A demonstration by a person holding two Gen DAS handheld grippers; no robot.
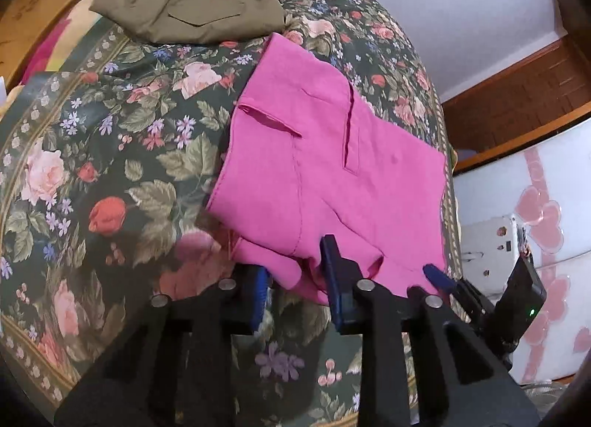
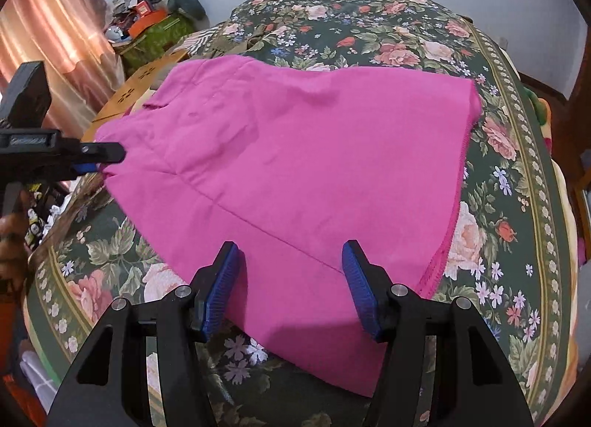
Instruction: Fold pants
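The pink pants [image 1: 325,168] lie spread on the floral bedspread [image 1: 110,153], reaching toward the bed's edge on one side, with a slanted pocket opening and a back pocket flap facing up in the left wrist view. Beyond them, well apart near the far end of the bed, sits a crumpled olive-green garment [image 1: 184,9], also resting on the bedspread.

The left gripper [image 1: 299,272] is at the near hem of the pants with its jaws spread; pink cloth bunches between the blue pads and drapes over the left pad, but the jaws do not pinch it, so the tool stands released. In the right wrist view that same left gripper [image 2: 98,163] enters from the left side, its tip touching the cloth's edge.

The right gripper [image 2: 291,279] hangs just above the broad pink panel [image 2: 295,153] with its jaws wide apart, grasping nothing; a seam line runs diagonally across the fabric between its fingers [image 2: 221,279]. In the left wrist view the right gripper [image 1: 443,281] shows at the pants' right corner.

As for containers: a green box or bin [image 2: 159,35] stands beside the bed at the wall, heaped with mixed clutter (orange packaging and grey cloth are all that can be made out). A white plastic drawer unit [image 1: 535,205] with pink heart decoration stands off the bed's other side; its contents are not visible
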